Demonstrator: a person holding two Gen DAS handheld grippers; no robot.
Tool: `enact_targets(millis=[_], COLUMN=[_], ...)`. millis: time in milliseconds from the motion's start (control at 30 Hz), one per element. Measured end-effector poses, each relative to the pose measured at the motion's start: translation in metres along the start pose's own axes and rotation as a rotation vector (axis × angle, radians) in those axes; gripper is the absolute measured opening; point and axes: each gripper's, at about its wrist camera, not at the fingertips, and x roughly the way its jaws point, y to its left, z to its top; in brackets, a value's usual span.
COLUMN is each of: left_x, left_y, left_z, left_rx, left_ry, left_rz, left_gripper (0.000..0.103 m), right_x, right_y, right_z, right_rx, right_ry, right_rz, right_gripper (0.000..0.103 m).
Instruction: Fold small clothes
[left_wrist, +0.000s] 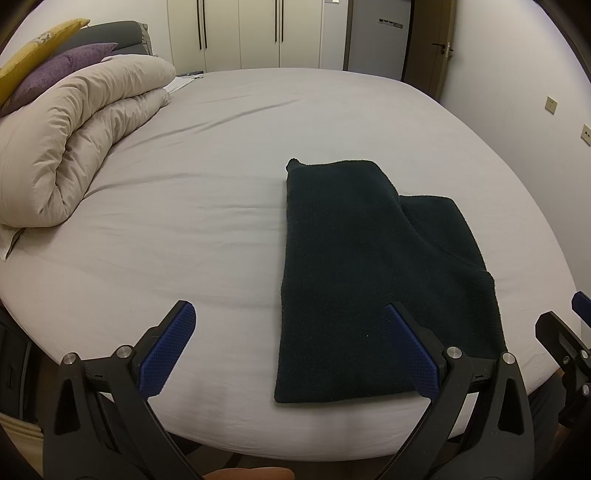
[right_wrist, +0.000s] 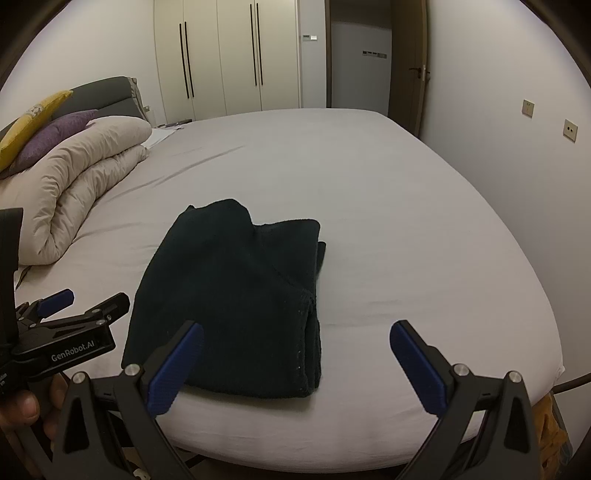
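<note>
A dark knitted garment (left_wrist: 369, 280) lies folded lengthwise on the grey bed sheet (left_wrist: 207, 177), near the bed's front edge. It also shows in the right wrist view (right_wrist: 236, 295). My left gripper (left_wrist: 291, 339) is open and empty, hovering just off the front edge, its right finger over the garment's near left part. My right gripper (right_wrist: 295, 362) is open and empty, its left finger over the garment's near edge. The left gripper shows at the left of the right wrist view (right_wrist: 85, 306). The right gripper's tip shows at the far right of the left wrist view (left_wrist: 565, 325).
A rolled beige duvet (left_wrist: 74, 147) with purple (left_wrist: 55, 74) and yellow (left_wrist: 33, 51) pillows lies at the bed's left. White wardrobes (right_wrist: 225, 55) and a door (right_wrist: 410, 66) stand behind. A wall (right_wrist: 517, 129) runs along the right side.
</note>
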Motion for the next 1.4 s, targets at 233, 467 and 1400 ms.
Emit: enact_targets(millis=[233,467,1400], left_x=[0.0001,0.0003,-0.0002], left_y=[0.0002,0.0006,0.0029], left_z=[-0.0004,-0.0011,-0.0034], left_rx=[-0.001,-0.001,-0.002], left_ry=[0.002,0.002,0.005], left_rz=[0.000,0.001,0.000], left_gripper=[0.103,0.103,0.103], right_x=[0.0004,0.0008,0.0027], right_y=[-0.0002,-0.0002,0.0002], right_z=[-0.0002,-0.0009,-0.0064], right_rx=[0.001,0.001,0.002], right_ry=[0.001,0.003,0.009], right_rz=[0.000,0.001,0.003], right_gripper=[0.103,0.103,0.103])
